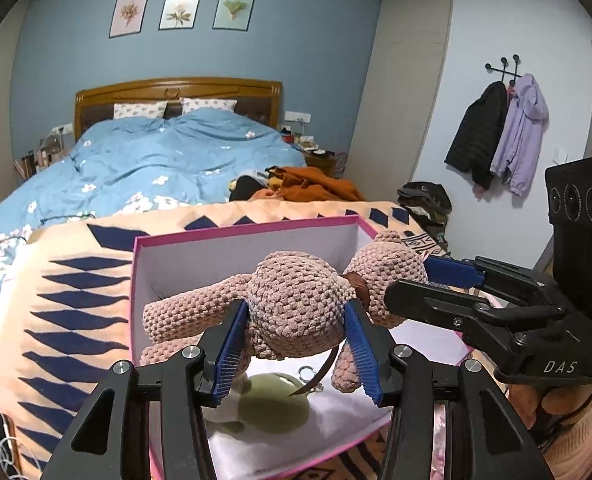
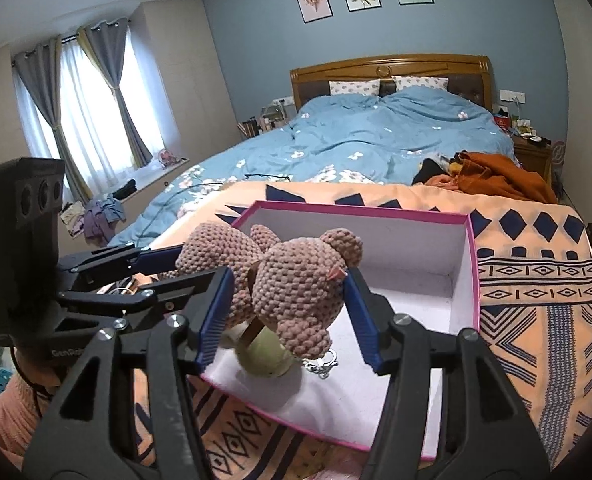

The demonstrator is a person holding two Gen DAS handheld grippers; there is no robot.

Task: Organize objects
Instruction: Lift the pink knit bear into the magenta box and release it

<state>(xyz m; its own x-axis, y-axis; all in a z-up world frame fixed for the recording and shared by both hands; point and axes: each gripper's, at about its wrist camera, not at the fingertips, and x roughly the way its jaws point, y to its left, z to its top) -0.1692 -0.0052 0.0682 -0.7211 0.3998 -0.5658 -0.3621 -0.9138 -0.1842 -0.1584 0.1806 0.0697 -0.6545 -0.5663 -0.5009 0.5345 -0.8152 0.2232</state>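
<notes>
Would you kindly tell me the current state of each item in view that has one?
Pink box: open, upright on the blanket.
Crocheted bear: held up over the box.
Left gripper: shut on the bear's body.
Right gripper: around the bear's head; grip unclear.
Green round object: lying inside the box.
Metal clasp: in the box, below the bear.
Curtains: drawn apart.

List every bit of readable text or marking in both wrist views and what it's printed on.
"DAS" – white letters on the black body of the right gripper, seen in the left wrist view.
"GenRob" – partly cut off, on the black body of the left gripper, seen in the right wrist view.
Framed prints on the wall: flower pictures only, no legible text.
Items on the nightstand: too small to read.
</notes>
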